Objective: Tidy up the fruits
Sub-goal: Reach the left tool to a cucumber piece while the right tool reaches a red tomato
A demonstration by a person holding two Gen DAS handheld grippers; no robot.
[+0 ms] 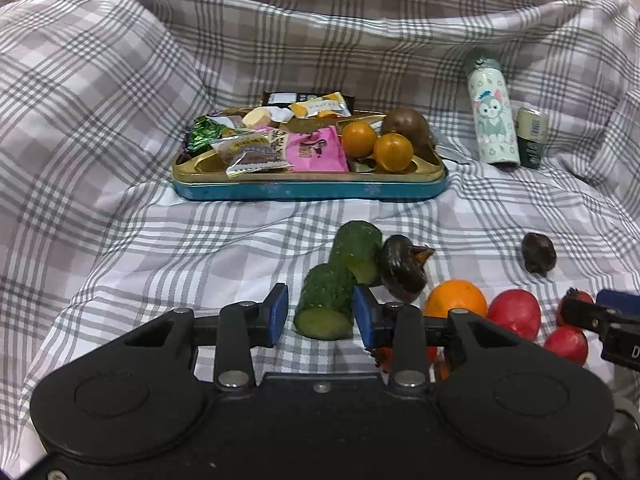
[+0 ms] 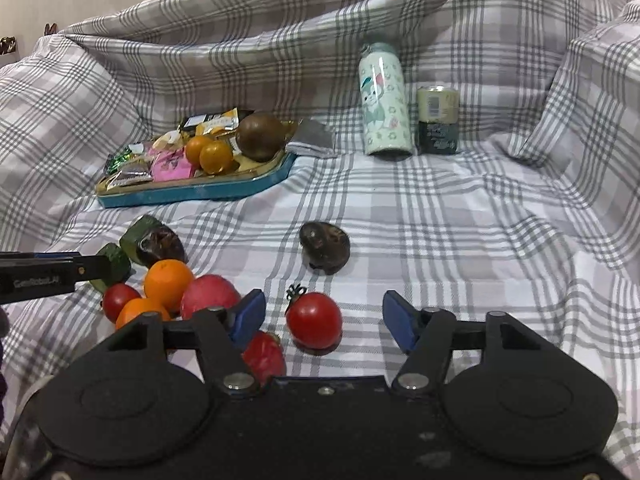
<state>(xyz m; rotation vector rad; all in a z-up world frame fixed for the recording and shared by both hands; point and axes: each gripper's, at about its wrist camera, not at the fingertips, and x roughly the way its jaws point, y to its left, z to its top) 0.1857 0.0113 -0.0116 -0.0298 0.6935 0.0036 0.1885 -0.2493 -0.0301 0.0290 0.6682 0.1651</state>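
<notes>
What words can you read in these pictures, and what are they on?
"GenRobot.AI": on the side of the left hand-held gripper, seen in the right wrist view.
Snack wrappers in the tin tray: print too blurred to read.
Cartoon bottle: picture only, no readable words.
Small can: label too small to read.

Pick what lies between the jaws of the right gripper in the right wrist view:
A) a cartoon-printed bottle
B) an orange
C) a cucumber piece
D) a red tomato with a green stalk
D: the red tomato sits on the checked cloth between the jaws of the right gripper, with a gap on each side.
</notes>
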